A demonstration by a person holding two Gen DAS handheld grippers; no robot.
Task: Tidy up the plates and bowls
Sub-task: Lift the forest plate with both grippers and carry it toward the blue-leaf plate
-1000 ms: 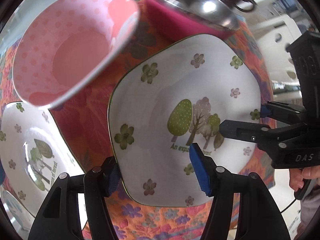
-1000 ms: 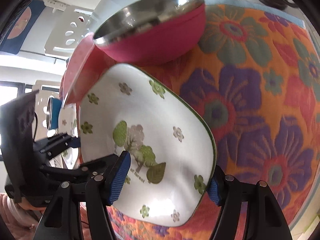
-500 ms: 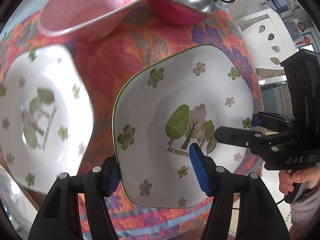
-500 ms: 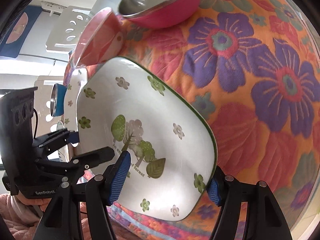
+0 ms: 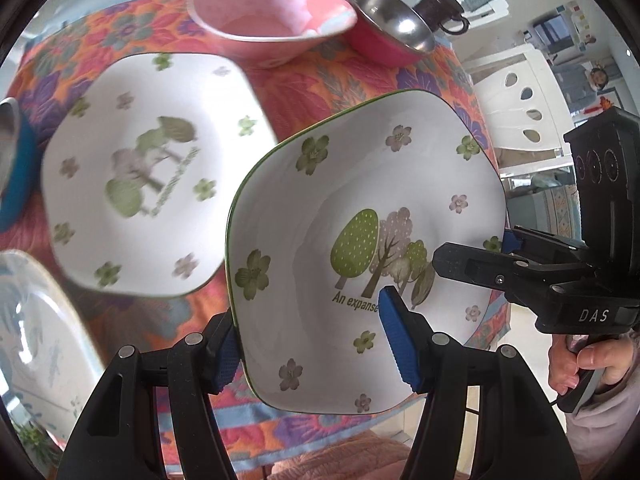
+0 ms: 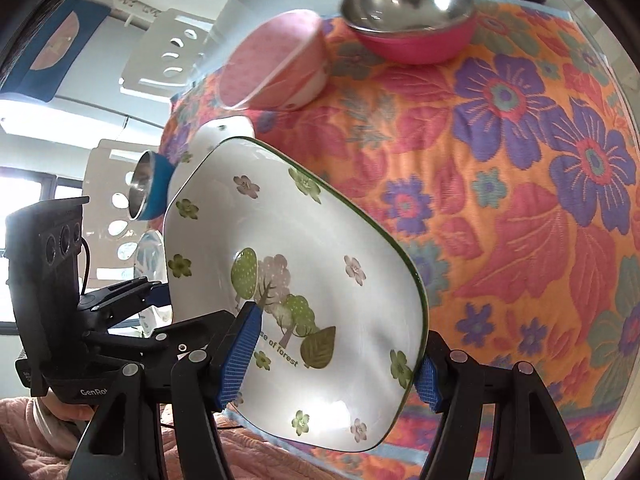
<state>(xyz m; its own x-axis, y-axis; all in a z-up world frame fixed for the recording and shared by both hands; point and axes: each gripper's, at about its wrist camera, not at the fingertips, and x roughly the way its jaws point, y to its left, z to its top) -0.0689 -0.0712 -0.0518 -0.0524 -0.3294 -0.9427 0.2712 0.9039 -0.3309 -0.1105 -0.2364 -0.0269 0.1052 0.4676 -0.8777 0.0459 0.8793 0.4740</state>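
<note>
Plate (image 5: 360,208) with the forest print hangs tilted above the flowered desk (image 6: 520,200), filling the lower centre of both views. I have the left tongs (image 5: 316,344) and right tongs (image 6: 332,354) each pinching an opposite rim. I'd keep both grips level and lower it squarely onto the matching plate (image 5: 136,172) at upper left.

Both wrist views look steeply down, close on one plate (image 5: 360,208).
</note>
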